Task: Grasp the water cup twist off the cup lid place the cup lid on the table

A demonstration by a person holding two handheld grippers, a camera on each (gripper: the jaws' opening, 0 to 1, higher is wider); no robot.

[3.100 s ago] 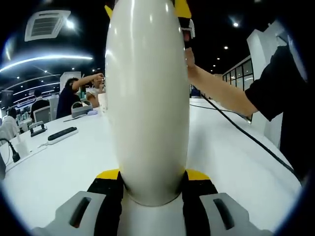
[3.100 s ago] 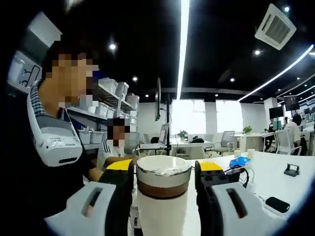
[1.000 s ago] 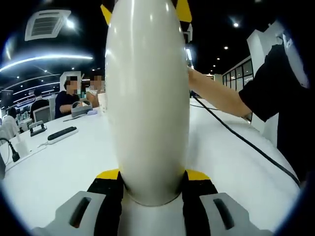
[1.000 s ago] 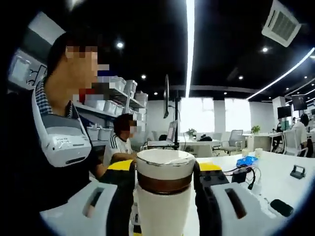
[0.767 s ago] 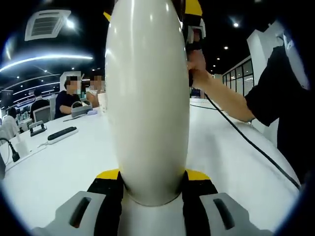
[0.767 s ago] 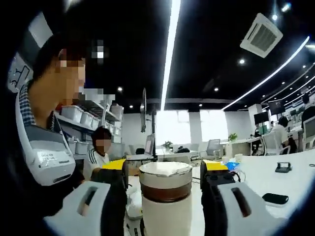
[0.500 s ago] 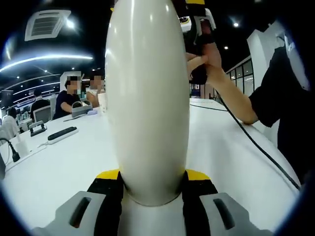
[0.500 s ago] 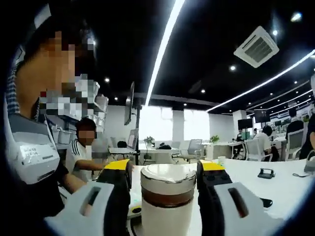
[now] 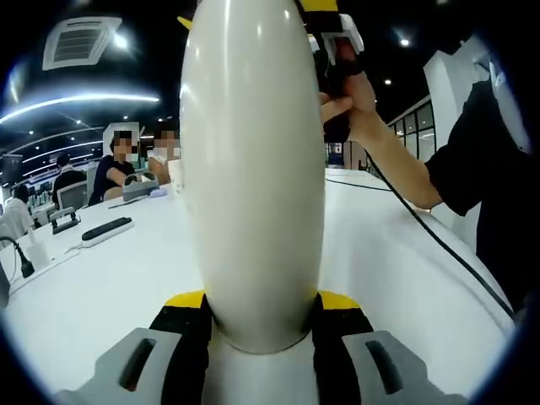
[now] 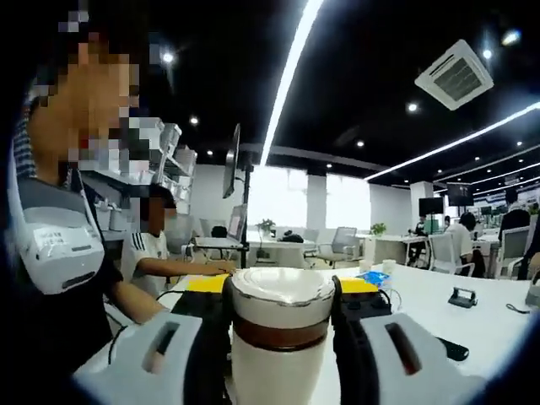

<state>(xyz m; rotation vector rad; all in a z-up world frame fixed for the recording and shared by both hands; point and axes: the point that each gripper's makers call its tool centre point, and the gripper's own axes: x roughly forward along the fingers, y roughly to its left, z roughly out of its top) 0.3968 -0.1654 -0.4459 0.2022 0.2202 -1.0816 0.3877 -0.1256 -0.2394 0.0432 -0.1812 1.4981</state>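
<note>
Water cup (image 9: 253,169) was pinned between the left gripper (image 9: 253,316)'s two jaws, its smooth, glossy cream body swelling up out of them like an egg. Those jaws had black pads with yellow tips and grey housings, pressed flat against the cup's sides low down.

From the right gripper view, the right gripper (image 10: 279,308) had its jaws closed tight against the cup lid (image 10: 280,295), one on each side. Lid looked like a cream cap with a shiny, slightly dished top, and right under it ran a brown band, then the cream body again. Lid was sitting on the cup, no gap visible that I could make out.

In the left gripper view, a hand (image 9: 350,93) was wrapped round the right gripper's handle beside the cup's upper edge, with a dark sleeve (image 9: 477,152) and a black cable (image 9: 430,245) trailing off across the white table (image 9: 110,278). Table surface was plain and matte, with a dark flat remote-looking thing (image 9: 105,228) lying well off to the side.

A person in a dark top (image 10: 59,295) stood close behind the lid.
</note>
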